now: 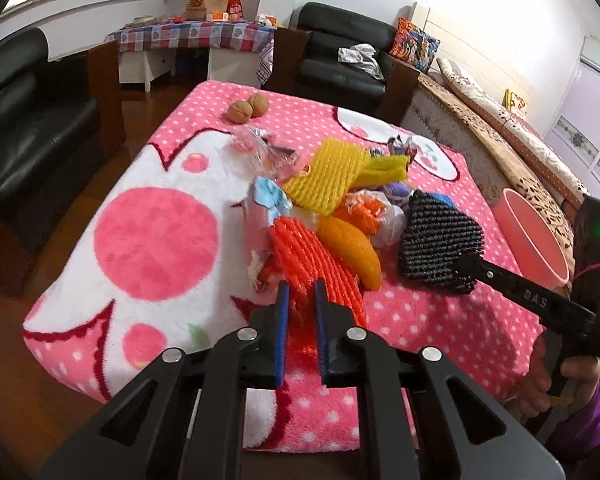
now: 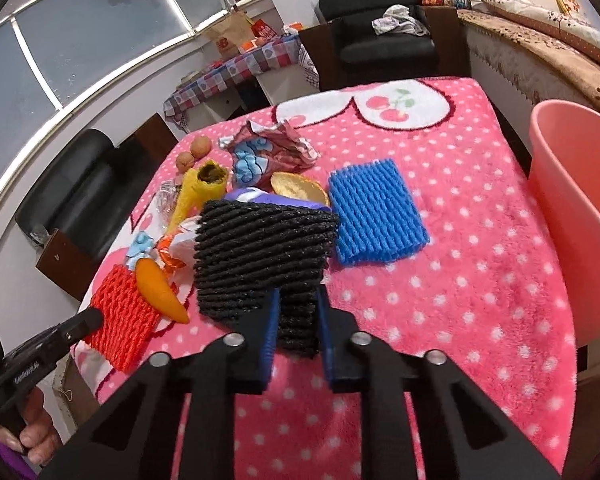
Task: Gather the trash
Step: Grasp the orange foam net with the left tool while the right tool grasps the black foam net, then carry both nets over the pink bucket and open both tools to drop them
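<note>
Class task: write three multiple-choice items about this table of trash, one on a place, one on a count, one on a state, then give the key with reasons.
1. Where does the pink plastic bucket stand?
A. At the right edge of the pink polka-dot blanket
B. In the middle of the pile
C. On the black armchair

2. How many round brown walnuts lie at the far end?
A. One
B. Two
C. Four

3. What is the left hand-held gripper doing?
A. Standing open above the table
B. Closed on the orange-red foam fruit net
C. Closed on a banana

Key:
1 A, the right wrist view shows the bucket beside the blanket's right edge.
2 B, a pair sits together beyond the wrappers.
3 B, its blue pads pinch the net, while the right hand-held gripper pinches the black foam fruit net.
</note>
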`<state>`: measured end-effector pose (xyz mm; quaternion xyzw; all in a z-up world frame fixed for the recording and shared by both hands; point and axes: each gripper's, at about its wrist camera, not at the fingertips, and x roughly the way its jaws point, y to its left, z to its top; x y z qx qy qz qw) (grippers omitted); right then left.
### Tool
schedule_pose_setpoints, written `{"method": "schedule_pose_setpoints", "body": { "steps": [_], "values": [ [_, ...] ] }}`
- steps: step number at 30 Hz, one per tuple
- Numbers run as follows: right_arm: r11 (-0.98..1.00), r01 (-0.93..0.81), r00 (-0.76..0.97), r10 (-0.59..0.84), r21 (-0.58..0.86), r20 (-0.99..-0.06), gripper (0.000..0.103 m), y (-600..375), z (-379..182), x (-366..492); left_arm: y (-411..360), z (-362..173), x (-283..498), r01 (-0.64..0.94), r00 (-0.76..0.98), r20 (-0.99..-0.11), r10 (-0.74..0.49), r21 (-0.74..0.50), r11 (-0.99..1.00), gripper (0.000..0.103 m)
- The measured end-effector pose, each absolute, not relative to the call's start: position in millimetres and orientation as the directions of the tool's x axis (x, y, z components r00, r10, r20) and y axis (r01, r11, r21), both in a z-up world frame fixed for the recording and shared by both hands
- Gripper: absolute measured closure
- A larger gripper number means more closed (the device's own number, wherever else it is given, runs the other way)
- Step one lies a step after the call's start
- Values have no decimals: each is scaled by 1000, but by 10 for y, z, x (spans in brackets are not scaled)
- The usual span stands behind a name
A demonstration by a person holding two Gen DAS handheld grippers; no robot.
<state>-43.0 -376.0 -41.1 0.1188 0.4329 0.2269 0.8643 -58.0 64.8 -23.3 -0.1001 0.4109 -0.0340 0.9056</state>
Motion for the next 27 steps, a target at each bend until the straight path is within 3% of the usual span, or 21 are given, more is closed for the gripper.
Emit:
{"method": "schedule_pose_setpoints", "body": {
  "steps": [27],
  "values": [
    [891,-294,702,447,345,-555,92,-4208,244,-809,417,352,-551,57,767,-618,-173,-203,978,92]
  ]
}}
